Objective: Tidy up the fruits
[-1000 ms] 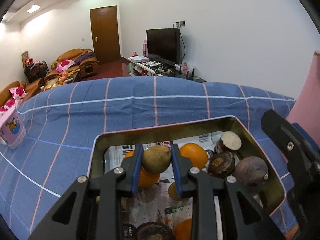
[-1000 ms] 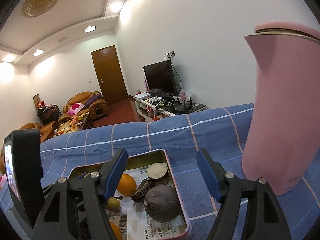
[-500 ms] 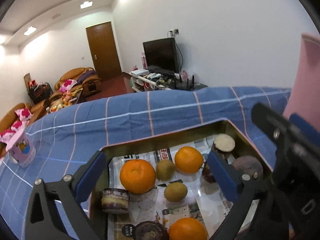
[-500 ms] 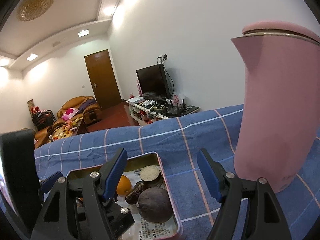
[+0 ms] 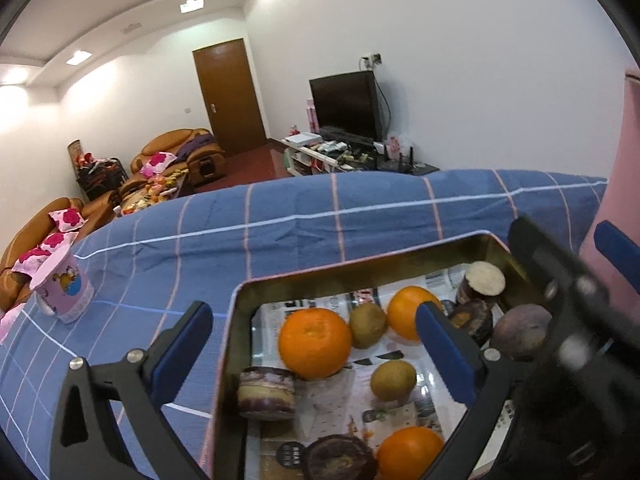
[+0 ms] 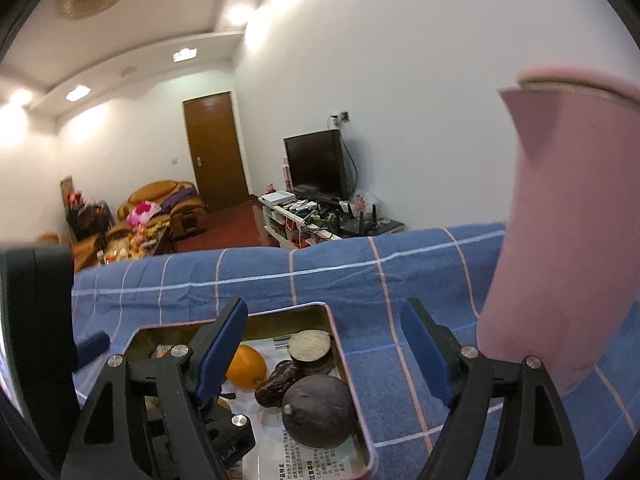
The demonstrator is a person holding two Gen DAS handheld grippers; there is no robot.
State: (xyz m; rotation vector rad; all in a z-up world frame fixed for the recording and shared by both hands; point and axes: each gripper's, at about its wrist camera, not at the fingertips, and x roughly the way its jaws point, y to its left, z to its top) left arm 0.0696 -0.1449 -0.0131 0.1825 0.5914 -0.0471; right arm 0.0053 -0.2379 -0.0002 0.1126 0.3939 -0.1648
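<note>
A: Over the tin tray (image 5: pixel 240 320) on the blue checked worktop (image 5: pixel 280 232), my left gripper (image 5: pixel 316 344) stands at its widest, holding nothing. The big orange (image 5: pixel 314 342), a kiwi (image 5: pixel 367 325) and a second orange (image 5: pixel 408 312) lie between its blue pads, untouched.

B: Room at the edges?

A: Bare cloth beyond the tray's far rim, and on its left as far as the pink cup (image 5: pixel 64 288). The right side is tight: the pink jug (image 6: pixel 568 240) stands near that rim.

B: The right gripper (image 6: pixel 328 356)?

A: Its jaws have just been opening, empty, above the tray's far right corner; the dark round fruit (image 6: pixel 318 410) sits below.
</note>
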